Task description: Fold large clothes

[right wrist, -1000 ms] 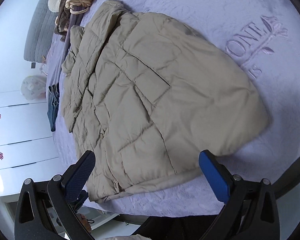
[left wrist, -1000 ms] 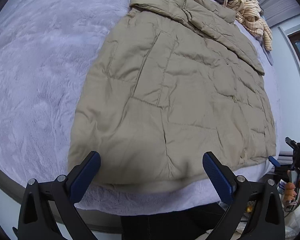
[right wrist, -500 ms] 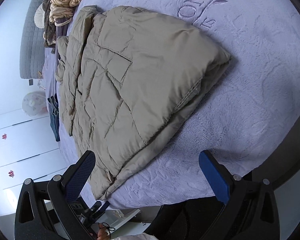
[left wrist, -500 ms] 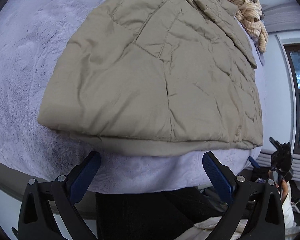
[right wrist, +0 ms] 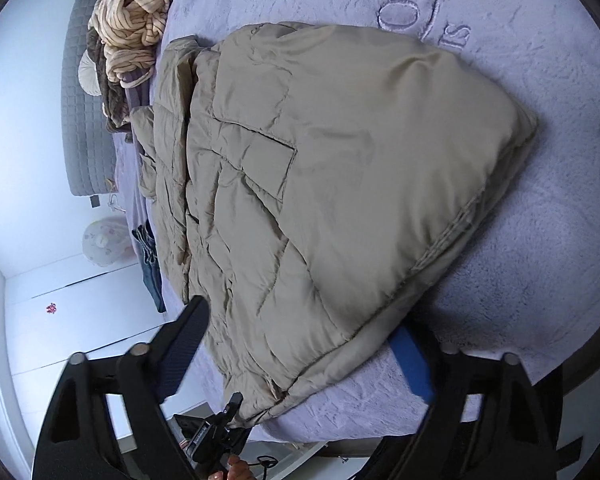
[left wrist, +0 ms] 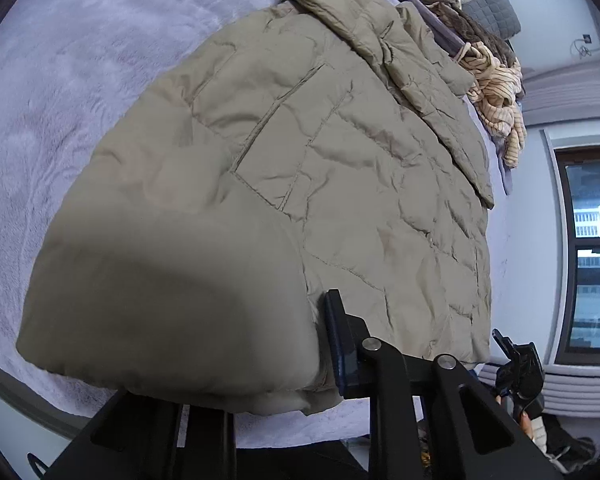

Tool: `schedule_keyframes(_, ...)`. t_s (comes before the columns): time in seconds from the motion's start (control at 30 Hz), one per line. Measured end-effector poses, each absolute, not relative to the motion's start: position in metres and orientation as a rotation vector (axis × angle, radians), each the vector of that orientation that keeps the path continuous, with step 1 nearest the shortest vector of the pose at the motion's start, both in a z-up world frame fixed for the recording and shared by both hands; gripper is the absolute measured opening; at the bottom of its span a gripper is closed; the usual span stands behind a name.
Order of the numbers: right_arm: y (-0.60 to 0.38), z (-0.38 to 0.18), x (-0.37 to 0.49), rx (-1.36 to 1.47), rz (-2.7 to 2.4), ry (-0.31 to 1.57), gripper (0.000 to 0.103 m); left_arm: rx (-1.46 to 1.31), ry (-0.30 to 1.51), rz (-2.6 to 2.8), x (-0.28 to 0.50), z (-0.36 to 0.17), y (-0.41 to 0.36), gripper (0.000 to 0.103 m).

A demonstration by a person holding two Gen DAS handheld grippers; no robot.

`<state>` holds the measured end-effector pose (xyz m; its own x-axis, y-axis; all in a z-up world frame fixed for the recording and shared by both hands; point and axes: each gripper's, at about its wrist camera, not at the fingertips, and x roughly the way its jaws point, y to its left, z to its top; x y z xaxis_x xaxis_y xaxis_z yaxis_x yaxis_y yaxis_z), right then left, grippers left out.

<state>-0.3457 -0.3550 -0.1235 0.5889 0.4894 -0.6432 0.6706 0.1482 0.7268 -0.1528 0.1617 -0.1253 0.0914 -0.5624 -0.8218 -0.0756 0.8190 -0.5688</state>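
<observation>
Here both claws are closing on the near hem of the beige coat (left wrist: pixel 300 184).
The left claw (left wrist: pixel 284 364) already pinches one hem corner; the right claw (right wrist: pixel 296 352) has the other corner between its fingers, which stand apart. The coat lies flat on the lilac blanket (right wrist: pixel 540 280), striped clothes (right wrist: pixel 136 28) beyond it.

The quilted jacket (left wrist: pixel 300 184) is lying on the bed (left wrist: pixel 80 80), its hem at the near edge. A heap of clothes (right wrist: pixel 136 28) is lying beyond its far end, against the headboard (right wrist: pixel 74 120). Both grippers' jaws are closing around the hem: left gripper (left wrist: pixel 292 364) and right gripper (right wrist: pixel 300 360).
</observation>
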Motion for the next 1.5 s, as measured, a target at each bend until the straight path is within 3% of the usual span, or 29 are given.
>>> schedule_keyframes(0.03,-0.356,-0.125,-0.345,1.501,-0.171,1.038,0.051,-0.531,1.438,-0.392,-0.152,-0.121,0.162,0.017)
schedule_keyframes(0.07,-0.356,-0.126,-0.343,1.501,-0.174,1.047,0.043,-0.518,1.427,-0.394,-0.151,-0.117,0.163,0.016)
schedule_keyframes(0.13,-0.359,-0.127,-0.341,1.478,-0.19,1.065,0.013,-0.498,1.4,-0.388,-0.147,-0.108,0.165,0.016)
schedule_keyframes(0.2,-0.361,-0.123,-0.335,1.439,-0.198,1.082,0.01,-0.473,1.377,-0.384,-0.143,-0.1,0.166,0.016)
schedule_keyframes(0.63,-0.382,-0.051,-0.249,1.14,-0.072,1.068,0.008,-0.371,1.199,-0.404,-0.081,-0.032,0.138,0.016)
schedule_keyframes(1.0,-0.41,0.044,-0.105,0.748,0.047,0.962,0.007,-0.326,0.98,-0.327,0.018,0.03,0.095,0.016)
schedule_keyframes(1.2,-0.416,0.046,-0.009,0.67,0.061,0.961,0.007,-0.321,0.969,-0.255,0.096,0.018,0.077,0.016)
schedule_keyframes(1.5,-0.425,-0.016,0.088,0.687,-0.047,1.017,0.007,-0.233,1.064,-0.168,0.207,-0.054,0.052,0.016)
